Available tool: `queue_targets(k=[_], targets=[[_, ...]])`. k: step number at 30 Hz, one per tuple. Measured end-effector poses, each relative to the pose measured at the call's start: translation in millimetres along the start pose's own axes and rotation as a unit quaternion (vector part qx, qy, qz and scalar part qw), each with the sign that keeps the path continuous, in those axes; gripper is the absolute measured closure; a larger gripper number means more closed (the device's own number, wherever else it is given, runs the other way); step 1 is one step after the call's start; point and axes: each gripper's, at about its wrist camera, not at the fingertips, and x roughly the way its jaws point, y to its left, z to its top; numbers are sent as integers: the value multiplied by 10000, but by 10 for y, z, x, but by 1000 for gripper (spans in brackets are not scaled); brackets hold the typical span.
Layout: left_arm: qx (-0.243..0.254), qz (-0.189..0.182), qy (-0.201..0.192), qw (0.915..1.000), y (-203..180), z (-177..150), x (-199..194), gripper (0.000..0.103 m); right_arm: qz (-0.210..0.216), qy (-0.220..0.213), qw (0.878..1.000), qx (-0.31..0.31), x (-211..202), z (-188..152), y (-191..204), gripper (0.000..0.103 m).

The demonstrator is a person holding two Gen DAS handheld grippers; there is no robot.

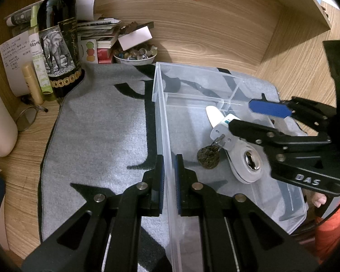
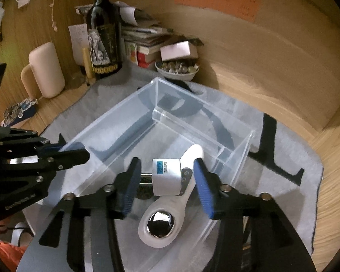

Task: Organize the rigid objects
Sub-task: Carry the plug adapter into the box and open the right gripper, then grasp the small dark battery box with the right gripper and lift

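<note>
A clear plastic organizer box (image 1: 163,104) with dividers stands on a grey mat (image 1: 102,124). My left gripper (image 1: 169,176) is shut on the box's left wall, one finger inside and one outside. Inside the box lie a white handheld device with a shiny metal head (image 1: 244,163), a small white box with a blue label (image 2: 166,176), and a dark round charm on a key (image 1: 208,157). My right gripper (image 2: 167,181) is open over the box (image 2: 124,122), its fingers either side of the small white box and the white device (image 2: 161,222). It also shows in the left wrist view (image 1: 249,115).
A dark wine bottle with an elephant label (image 1: 56,45), tubes, stacked papers and a bowl of marbles (image 1: 136,55) stand at the back left. A pink cylindrical object (image 2: 47,70) sits left of the mat. Wooden walls close the back and right.
</note>
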Motion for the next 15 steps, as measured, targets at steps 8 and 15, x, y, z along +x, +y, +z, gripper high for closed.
queue_targets(k=[8, 15], targets=[[-2, -2, -1, 10000, 1, 0, 0, 95, -235, -531, 9982, 140, -341, 32, -103, 29], [-3, -5, 0, 10000, 1, 1, -1, 95, -641, -841, 9930, 518, -624, -12, -407, 24]])
